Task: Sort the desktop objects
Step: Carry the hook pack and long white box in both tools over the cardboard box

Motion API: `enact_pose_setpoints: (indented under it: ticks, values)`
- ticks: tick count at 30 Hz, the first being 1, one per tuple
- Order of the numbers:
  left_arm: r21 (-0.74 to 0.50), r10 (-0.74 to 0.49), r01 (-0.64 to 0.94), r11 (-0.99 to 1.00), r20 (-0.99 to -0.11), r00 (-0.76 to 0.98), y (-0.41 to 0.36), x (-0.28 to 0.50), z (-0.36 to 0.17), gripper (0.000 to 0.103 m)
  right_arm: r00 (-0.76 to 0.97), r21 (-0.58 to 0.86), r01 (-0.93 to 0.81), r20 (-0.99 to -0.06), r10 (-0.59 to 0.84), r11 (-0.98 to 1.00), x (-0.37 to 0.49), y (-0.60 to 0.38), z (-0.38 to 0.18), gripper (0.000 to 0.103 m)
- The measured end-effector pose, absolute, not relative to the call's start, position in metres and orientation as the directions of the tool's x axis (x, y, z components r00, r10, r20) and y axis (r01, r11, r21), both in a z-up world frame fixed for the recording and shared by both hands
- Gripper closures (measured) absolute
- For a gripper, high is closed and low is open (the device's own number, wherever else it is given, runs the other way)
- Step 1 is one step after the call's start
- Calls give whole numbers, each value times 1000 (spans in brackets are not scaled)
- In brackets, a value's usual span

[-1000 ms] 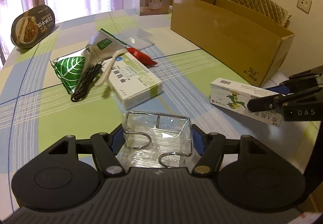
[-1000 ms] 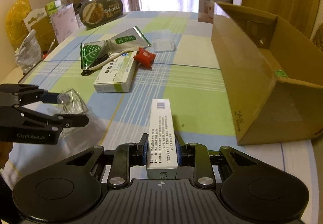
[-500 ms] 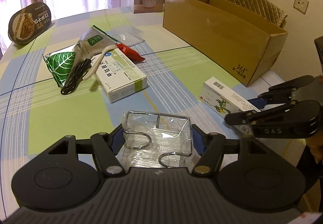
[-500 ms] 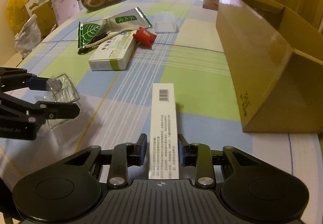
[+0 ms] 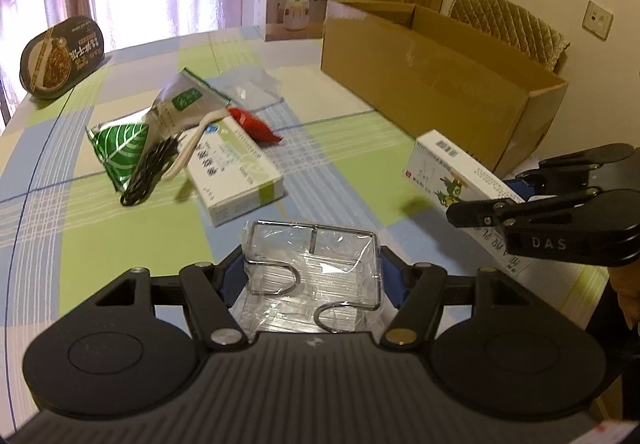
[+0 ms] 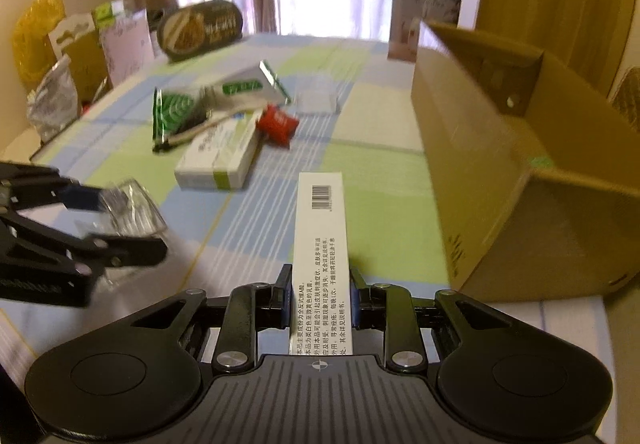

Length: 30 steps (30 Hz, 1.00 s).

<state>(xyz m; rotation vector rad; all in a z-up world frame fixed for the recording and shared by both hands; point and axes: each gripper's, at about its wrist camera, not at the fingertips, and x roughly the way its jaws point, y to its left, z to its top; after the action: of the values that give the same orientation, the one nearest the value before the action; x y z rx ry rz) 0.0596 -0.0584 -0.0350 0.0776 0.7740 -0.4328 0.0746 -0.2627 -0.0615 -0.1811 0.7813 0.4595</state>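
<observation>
Clear plastic packet [image 5: 316,276] and white carton [image 6: 322,244] (both gripped, above table).

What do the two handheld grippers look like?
Both are matte black: ribbed body, two round discs, linkage arms with silver or brass rivets, blue pads on the fingers. The right gripper bears white "DAS" lettering; the left gripper carries white lettering too blurred to read. No cables or sleeves show.
</observation>
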Motion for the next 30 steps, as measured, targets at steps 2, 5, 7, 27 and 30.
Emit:
enact_pose_setpoints:
  ticks: [2,5,7,27,30]
  values:
    - [-89,-354,408,909,-685,637,-65,60,-28,40,636,1,-459,-698,329,889,73,-266,-51,80]
    - [-97,-365,412,906,-673,644,-77,60,-16,40,656,0,-448,-680,328,894,73,-272,-37,80]
    - [-112,-380,418,902,-665,642,-85,60,-8,40,669,4,-440,-666,330,898,74,-279,-28,80]
    - [-147,-506,529,836,-579,639,-210,102,67,40,775,-29,-340,-575,262,940,139,-384,45,80]
    - [-153,-519,538,829,-571,637,-226,112,72,40,782,-29,-327,-570,254,944,150,-398,49,80]
